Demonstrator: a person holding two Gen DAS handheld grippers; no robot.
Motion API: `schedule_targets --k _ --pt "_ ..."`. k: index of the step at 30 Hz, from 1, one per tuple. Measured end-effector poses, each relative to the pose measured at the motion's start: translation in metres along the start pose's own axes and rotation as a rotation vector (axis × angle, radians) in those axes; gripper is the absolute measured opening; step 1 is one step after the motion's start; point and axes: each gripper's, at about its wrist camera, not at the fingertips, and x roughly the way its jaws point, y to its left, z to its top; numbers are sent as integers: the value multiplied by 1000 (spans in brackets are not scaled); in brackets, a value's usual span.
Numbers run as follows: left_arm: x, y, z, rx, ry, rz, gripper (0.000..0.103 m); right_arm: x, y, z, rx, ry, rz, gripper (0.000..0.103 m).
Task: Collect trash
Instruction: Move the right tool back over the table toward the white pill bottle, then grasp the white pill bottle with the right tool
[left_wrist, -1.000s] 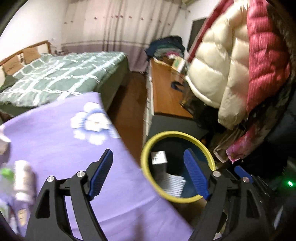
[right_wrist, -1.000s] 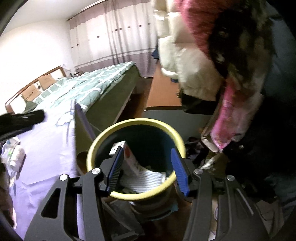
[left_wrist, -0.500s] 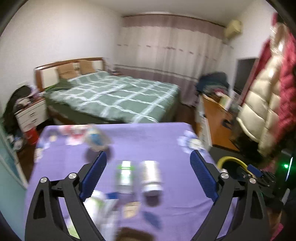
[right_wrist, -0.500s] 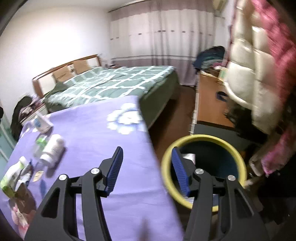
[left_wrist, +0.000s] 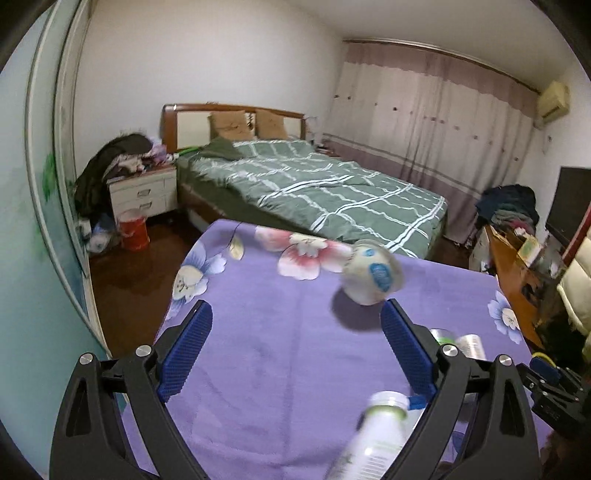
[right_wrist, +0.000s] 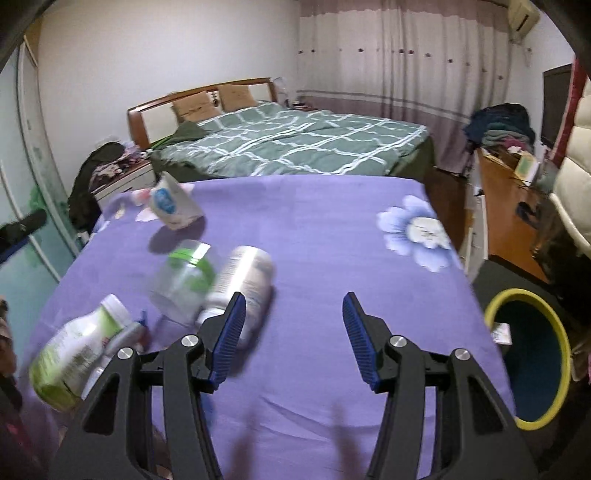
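— While the left tongs (left_wrist: 295, 354) hung over the purple flower-printed cloth on the counter (left_wrist: 280, 369), how did their jaws stand?
— Wide apart. They had just been opening, and only bare cloth lay between the blue ribbed pads (left_wrist: 186, 349).
— And the right tongs (right_wrist: 293, 334)?
— Parted about halfway, gripping nothing, again with plain purple cloth between the pads.
— What trash lay nearest them?
— Just beside the right tongs' left pad lay a white cylindrical plastic bottle with a printed label (right_wrist: 245, 282) on its side, touching or nearly touching a clear plastic jar with a green band (right_wrist: 184, 280). Farther left, near the counter's edge, was a white-and-green plastic bottle with a white cap (right_wrist: 79, 354), tilted and blurred. In the left wrist view that same bottle (left_wrist: 373, 439) showed low, beside the right pad of the left tongs.
— Anything farther out?
— A white paper cup with blue print (right_wrist: 173, 205) lay tipped over near the far left of the counter, on a pink flower of the cloth; the left wrist view showed it (left_wrist: 371, 273) ahead and to the right of the left tongs.
— And the bin?
— A dark blue round bin with a yellow rim (right_wrist: 554, 365) stood on the floor beside the counter's right edge, with a small white box (right_wrist: 500, 334) inside against its wall.
— Beyond that?
— A bed with a green checked cover (left_wrist: 321, 188) stood behind the counter.
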Motion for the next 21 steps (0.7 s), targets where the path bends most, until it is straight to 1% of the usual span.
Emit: schedule_targets --k 5,8,12,16,21 --pt "15 8 -8 -17 20 5 91 14 21 9 -8 17 38 52" --pt "16 5 -9 -26 22 -5 91 28 29 11 -10 40 38 52" --pt "16 3 -12 -26 13 7 91 47 33 8 -4 81 22 52" --pt "11 0 -15 -17 10 -8 91 58 36 7 -2 107 6 53" --pt "8 -4 -16 -4 7 -17 92 72 36 5 32 142 36 53"
